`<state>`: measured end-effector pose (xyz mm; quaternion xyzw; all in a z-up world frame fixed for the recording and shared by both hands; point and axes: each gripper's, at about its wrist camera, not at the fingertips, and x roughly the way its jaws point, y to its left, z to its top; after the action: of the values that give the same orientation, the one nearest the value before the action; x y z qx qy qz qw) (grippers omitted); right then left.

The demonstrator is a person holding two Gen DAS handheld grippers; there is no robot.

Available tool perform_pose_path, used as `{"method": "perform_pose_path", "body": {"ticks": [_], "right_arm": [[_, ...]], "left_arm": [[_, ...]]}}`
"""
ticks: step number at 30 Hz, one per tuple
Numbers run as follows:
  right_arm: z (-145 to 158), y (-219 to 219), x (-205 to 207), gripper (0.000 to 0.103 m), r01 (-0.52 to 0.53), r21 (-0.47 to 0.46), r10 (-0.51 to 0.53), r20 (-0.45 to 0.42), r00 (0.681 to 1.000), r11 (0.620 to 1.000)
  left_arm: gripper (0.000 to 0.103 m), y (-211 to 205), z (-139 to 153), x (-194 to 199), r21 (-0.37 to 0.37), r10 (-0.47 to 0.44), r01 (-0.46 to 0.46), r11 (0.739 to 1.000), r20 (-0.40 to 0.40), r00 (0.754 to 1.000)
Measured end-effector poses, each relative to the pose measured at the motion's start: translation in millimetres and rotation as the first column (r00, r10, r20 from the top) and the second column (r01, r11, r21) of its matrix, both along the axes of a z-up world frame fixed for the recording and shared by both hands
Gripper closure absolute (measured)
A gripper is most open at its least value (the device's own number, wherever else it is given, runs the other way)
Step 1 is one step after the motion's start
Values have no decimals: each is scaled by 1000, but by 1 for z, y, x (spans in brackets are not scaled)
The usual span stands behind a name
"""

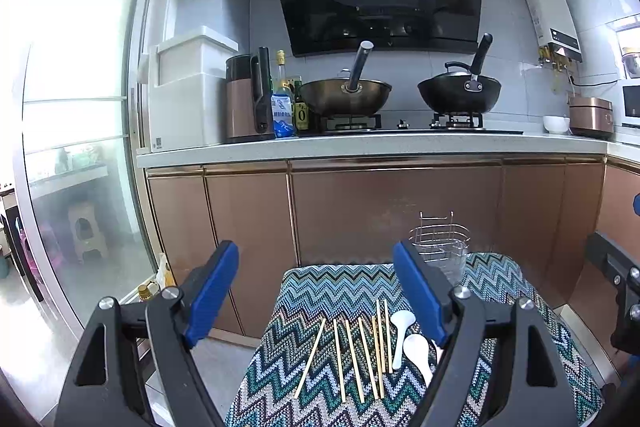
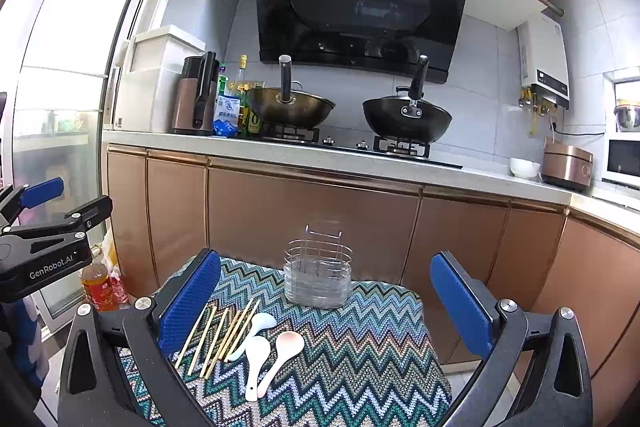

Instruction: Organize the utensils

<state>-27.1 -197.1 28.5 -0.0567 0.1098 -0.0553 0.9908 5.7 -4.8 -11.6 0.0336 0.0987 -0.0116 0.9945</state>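
Observation:
Several wooden chopsticks [image 1: 352,355] [image 2: 218,337] lie side by side on a zigzag-patterned cloth [image 1: 360,283] [image 2: 360,355] covering a small table. Three white spoons [image 2: 260,351] rest just right of them; two spoons [image 1: 404,339] show in the left wrist view. A wire utensil holder with a clear base [image 2: 318,279] [image 1: 440,247] stands empty at the cloth's far edge. My left gripper [image 1: 316,291] hovers open above the chopsticks. My right gripper [image 2: 326,303] hangs open over the cloth, with the spoons and holder between its blue fingers [image 2: 190,301].
Beyond the table runs a kitchen counter [image 1: 360,143] with copper cabinet doors, two woks [image 2: 288,107] on a gas stove, bottles and a kettle. An oil bottle [image 2: 98,285] stands on the floor left of the table. A glass sliding door [image 1: 72,107] is at left.

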Motion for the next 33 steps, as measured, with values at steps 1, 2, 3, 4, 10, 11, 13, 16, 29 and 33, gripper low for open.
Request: {"method": "perform_pose_path", "body": {"ticks": [1,2,3,4,10,11,13,16,29,33], "right_arm": [[0,0,0,0,0,0,0,1,1000,1000],[-1,0,0,0,-1,1,1,2,1000,1000],[-1,-1,0,0,-2,3,2,3,1000,1000],[-1,-1,0,0,-4,5,4,3,1000,1000],[-2,-1,-1,0,-8,15,8,10,1000,1000],[-3,-1,-1,0,-9,17,9,10,1000,1000],[-4,-1,-1,0,-13,25,13,10,1000,1000],[-4,-2,0,0,-18,41,18,7,1000,999],[-2,-3,2,0,-15,42,15,2,1000,999],[-2,-4,2,0,-17,45,17,1,1000,999]], "left_arm": [[24,0,0,0,0,-1,1,1000,-3,1000],[24,0,0,0,1,-2,2,1000,-5,1000],[24,-1,0,0,1,-3,3,1000,-8,1000],[24,-1,0,0,2,-4,4,1000,-10,1000],[24,-1,1,2,5,-4,4,1000,-19,1000],[24,-1,2,3,6,-3,3,1000,-21,1000],[24,0,2,4,7,-2,2,1000,-24,1000],[24,1,2,5,6,-1,1,1000,-24,1000],[24,1,2,6,8,-4,4,1000,-24,1000],[24,0,3,7,9,-3,3,1000,-20,1000]]}}
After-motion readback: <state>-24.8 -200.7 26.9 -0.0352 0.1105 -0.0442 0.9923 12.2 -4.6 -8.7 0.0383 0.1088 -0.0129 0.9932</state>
